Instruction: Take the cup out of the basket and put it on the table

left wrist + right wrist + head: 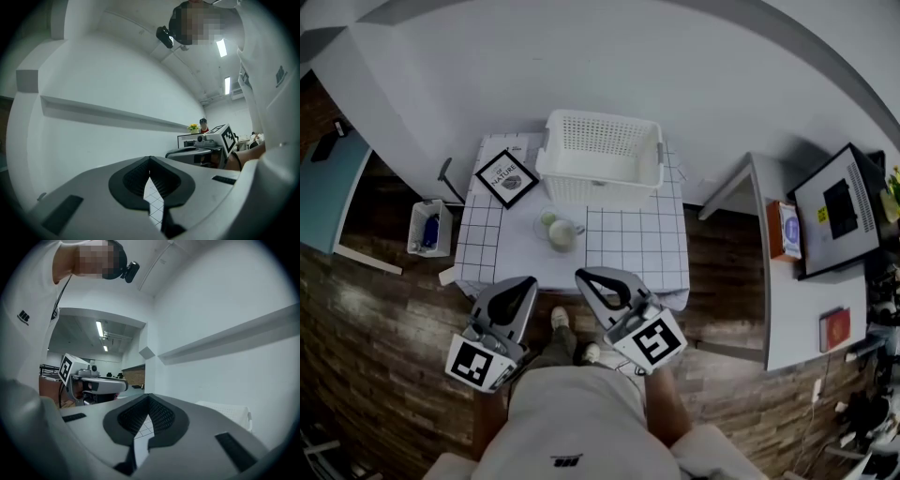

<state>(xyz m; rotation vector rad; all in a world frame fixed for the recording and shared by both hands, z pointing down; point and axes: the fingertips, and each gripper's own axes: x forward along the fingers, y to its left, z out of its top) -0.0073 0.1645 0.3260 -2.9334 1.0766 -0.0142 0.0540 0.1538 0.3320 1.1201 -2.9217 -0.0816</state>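
A white cup (562,233) stands upright on the white grid-patterned table (642,246), just in front of the white slatted basket (600,155), which looks empty. A small pale-green round thing (548,218) touches the cup's far left side. My left gripper (528,282) and right gripper (582,276) hover side by side at the table's front edge, short of the cup. Both are shut with nothing between the jaws. The left gripper view shows its tips (150,159) meeting over the grid top. In the right gripper view the closed tips (148,397) point toward the basket (229,411).
A black-framed picture (507,176) lies at the table's back left corner. On the wooden floor to the left stands a small white bin (428,228). A grey desk (787,309) with a monitor (839,211) is at the right. The white wall is right behind the basket.
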